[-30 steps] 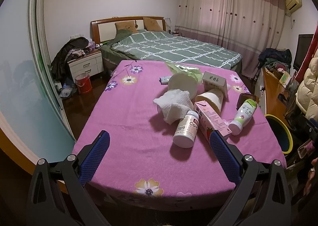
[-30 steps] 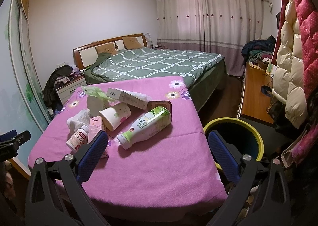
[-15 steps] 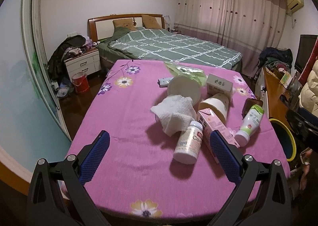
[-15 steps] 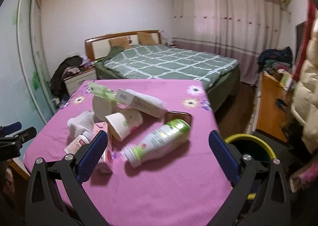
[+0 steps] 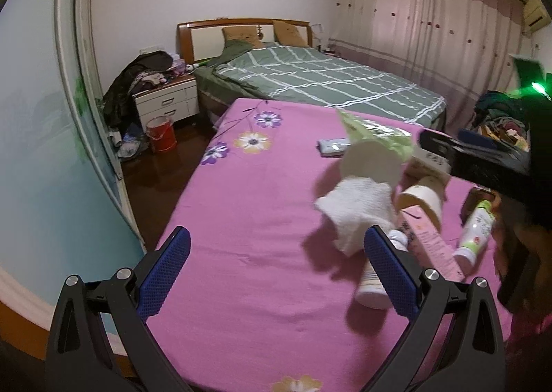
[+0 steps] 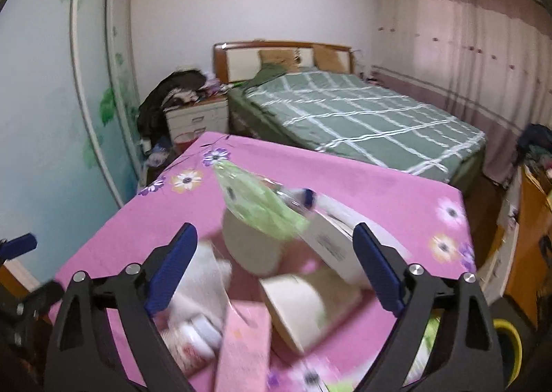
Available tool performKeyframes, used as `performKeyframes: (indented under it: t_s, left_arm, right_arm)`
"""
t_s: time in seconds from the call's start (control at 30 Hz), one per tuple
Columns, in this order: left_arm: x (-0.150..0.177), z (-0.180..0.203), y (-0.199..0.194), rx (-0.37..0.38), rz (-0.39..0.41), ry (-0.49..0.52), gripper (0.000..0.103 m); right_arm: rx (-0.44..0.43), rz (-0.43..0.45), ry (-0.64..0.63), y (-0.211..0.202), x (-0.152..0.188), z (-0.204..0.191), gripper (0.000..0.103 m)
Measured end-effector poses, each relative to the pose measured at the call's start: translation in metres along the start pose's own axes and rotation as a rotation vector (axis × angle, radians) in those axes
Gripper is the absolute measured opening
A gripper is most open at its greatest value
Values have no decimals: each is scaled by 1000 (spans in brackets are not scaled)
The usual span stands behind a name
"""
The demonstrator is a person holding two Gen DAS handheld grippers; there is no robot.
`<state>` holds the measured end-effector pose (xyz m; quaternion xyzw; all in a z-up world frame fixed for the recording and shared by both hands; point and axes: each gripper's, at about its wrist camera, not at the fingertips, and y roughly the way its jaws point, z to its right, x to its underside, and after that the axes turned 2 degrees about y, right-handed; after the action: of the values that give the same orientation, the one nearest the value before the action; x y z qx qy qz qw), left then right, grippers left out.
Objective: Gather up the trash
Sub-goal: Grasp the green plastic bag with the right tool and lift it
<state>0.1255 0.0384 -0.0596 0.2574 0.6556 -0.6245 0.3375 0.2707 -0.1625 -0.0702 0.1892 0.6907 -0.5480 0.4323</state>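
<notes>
Left wrist view: left gripper [image 5: 276, 271] spread wide, nothing between the pads, hovering over bare pink tablecloth [image 5: 248, 219]. Trash heap off at two o'clock from the fingertips. Nearest piece a white pill bottle [image 5: 371, 285], partly hidden behind the right-hand pad, long axis running from five o'clock up toward eleven, cap end away. Just beyond it a crumpled white tissue [image 5: 355, 212], then a pink carton [image 5: 427, 247] lying along the same diagonal, a paper cup [image 5: 422, 200] on its side, and a green-capped drink bottle [image 5: 477, 229] farther out at three o'clock. Right gripper [image 5: 483, 154] entering from the three o'clock edge, above the far side of the heap.

Right wrist view, blurred: right gripper [image 6: 272, 267] wide, jaws just closing a little, pads pressing on nothing. Heap directly under and ahead at twelve o'clock. Between the fingers a paper cup [image 6: 307, 305] on its side, mouth toward seven o'clock, and an upturned white bowl [image 6: 252, 247] under a green wrapper [image 6: 258, 205]. White box [image 6: 331, 236] by the right-hand pad, long axis from ten to four. Yellow-rimmed bin [image 6: 507, 340] at five o'clock, off the table edge.

Judged from both: right hand nearer, already straddling the cup.
</notes>
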Motion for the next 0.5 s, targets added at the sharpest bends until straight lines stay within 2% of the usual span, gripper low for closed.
performKeyframes:
  t_s: [0.2, 0.33, 0.37, 0.4, 0.5]
  left_arm:
    - [1, -10, 10, 1, -14, -11, 99]
    - [1, -12, 16, 5, -26, -13, 99]
    - [1, -12, 17, 6, -29, -15, 99]
    - [1, -12, 18, 6, -32, -16, 99]
    - [1, -13, 20, 9, -40, -19, 99]
  right_arm:
    - [7, -79, -38, 56, -22, -18, 87]
    - [54, -99, -77, 79, -30, -26, 87]
    - [61, -103, -79, 82, -31, -26, 78]
    - [63, -108, -78, 83, -32, -25, 59]
    - [40, -123, -52, 85, -36, -19, 31]
